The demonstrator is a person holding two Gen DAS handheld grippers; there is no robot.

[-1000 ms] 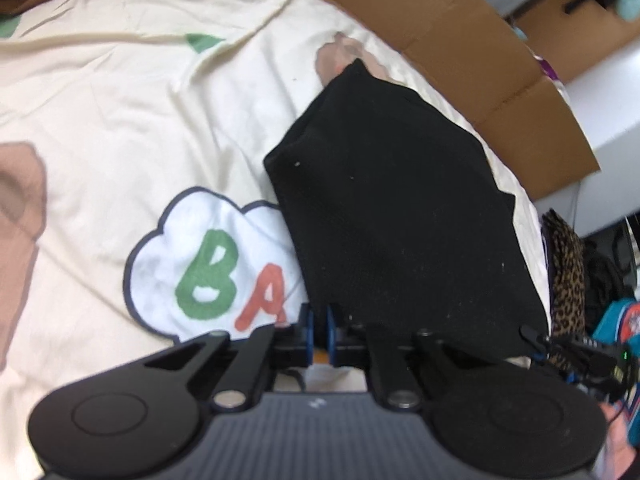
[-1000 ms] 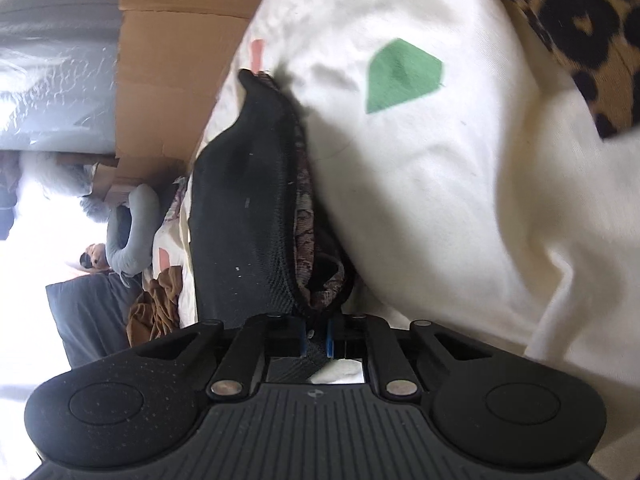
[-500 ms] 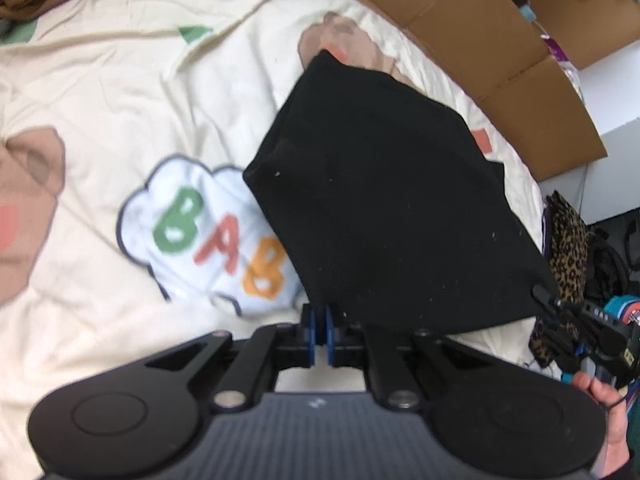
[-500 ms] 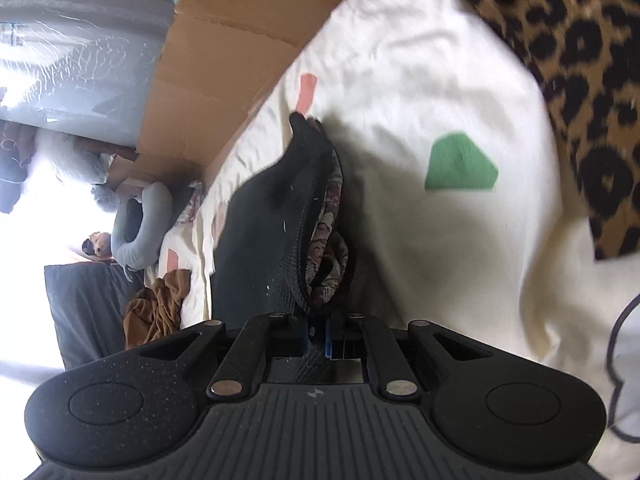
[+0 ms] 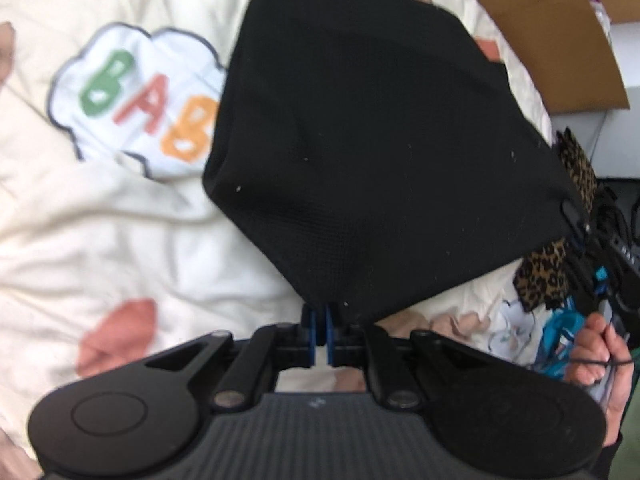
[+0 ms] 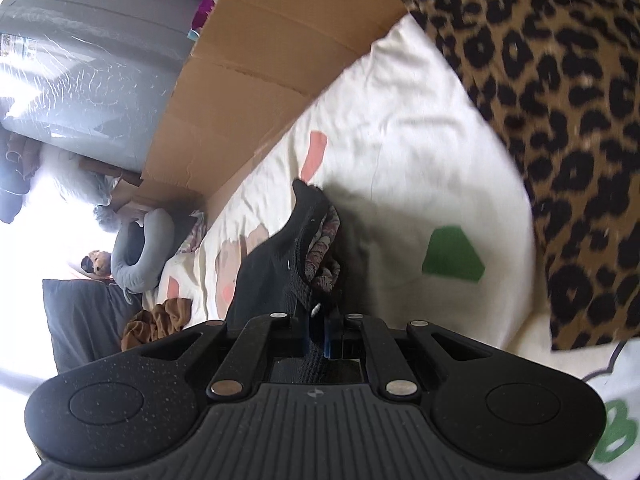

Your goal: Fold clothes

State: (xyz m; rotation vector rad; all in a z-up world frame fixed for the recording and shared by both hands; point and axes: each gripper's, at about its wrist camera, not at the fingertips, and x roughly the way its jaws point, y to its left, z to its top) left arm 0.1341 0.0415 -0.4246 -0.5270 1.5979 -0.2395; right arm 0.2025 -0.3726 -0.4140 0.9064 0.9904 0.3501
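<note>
A black knit garment point(image 5: 372, 140) hangs stretched above the cream bedspread point(image 5: 100, 220), folded over on itself. My left gripper point(image 5: 321, 320) is shut on its near corner. The right gripper point(image 5: 576, 216) shows at the garment's far right corner in the left wrist view, with a hand point(image 5: 600, 356) below it. In the right wrist view my right gripper point(image 6: 316, 330) is shut on the garment's edge point(image 6: 276, 276), seen edge-on with a patterned lining point(image 6: 324, 244) inside.
Brown cardboard point(image 6: 256, 68) lines the bed's far side. A leopard-print cloth point(image 6: 560, 120) lies on the bedspread near the right gripper. A brown garment point(image 6: 160, 320) and a grey neck pillow point(image 6: 136, 248) sit farther along the bed.
Both grippers have carried the black garment toward the near side of the bed and higher; it now covers part of the "BAB" cloud print. Both grips are unchanged.
</note>
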